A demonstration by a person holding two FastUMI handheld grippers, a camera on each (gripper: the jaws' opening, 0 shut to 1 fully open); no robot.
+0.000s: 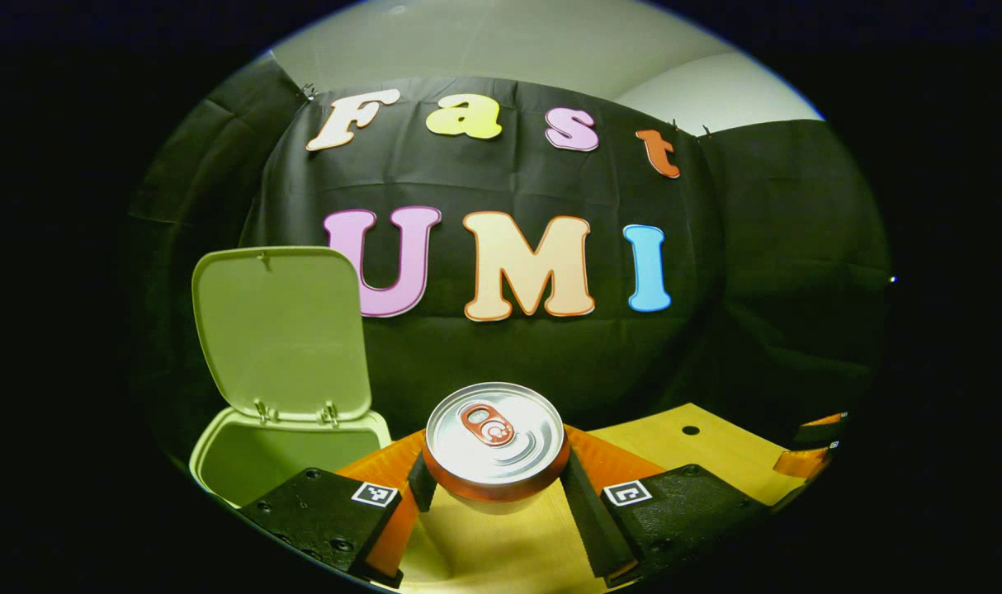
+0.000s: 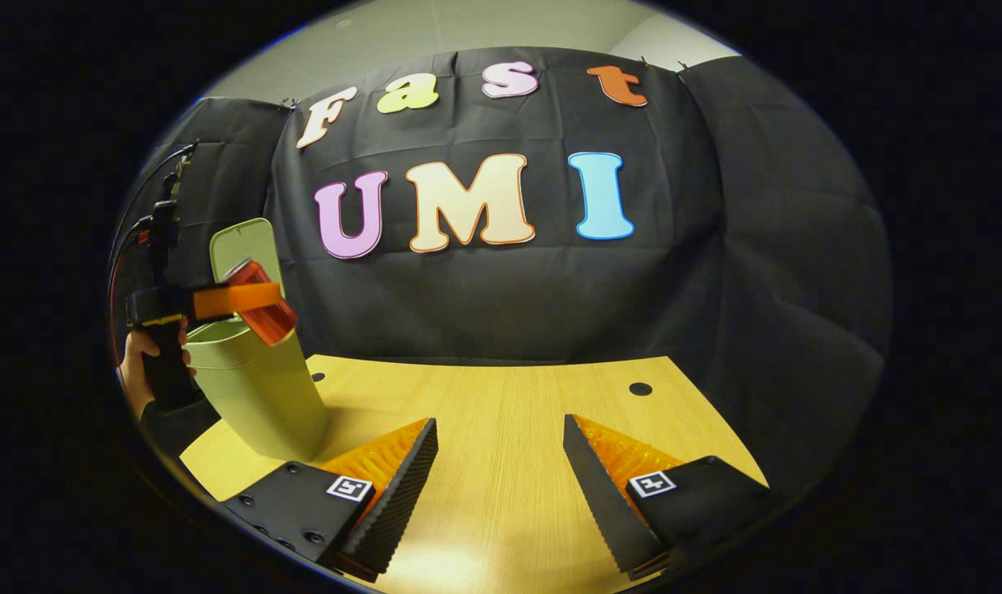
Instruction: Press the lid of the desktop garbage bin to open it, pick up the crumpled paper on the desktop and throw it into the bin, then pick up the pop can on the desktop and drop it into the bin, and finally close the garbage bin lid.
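Left gripper view: pop can [image 1: 496,441] between fingers, open-lidded bin [image 1: 280,388] just left.

Pale green bin [image 1: 245,462], red can [image 1: 495,450] with silver top, light wood table [image 2: 501,412].

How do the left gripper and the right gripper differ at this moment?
The left gripper is shut on the pop can; the right gripper is open and holds nothing. The left gripper carries the can lifted beside the bin, whose lid stands open; the right gripper hangs over bare table, apart from the bin. Both point toward the booth wall.
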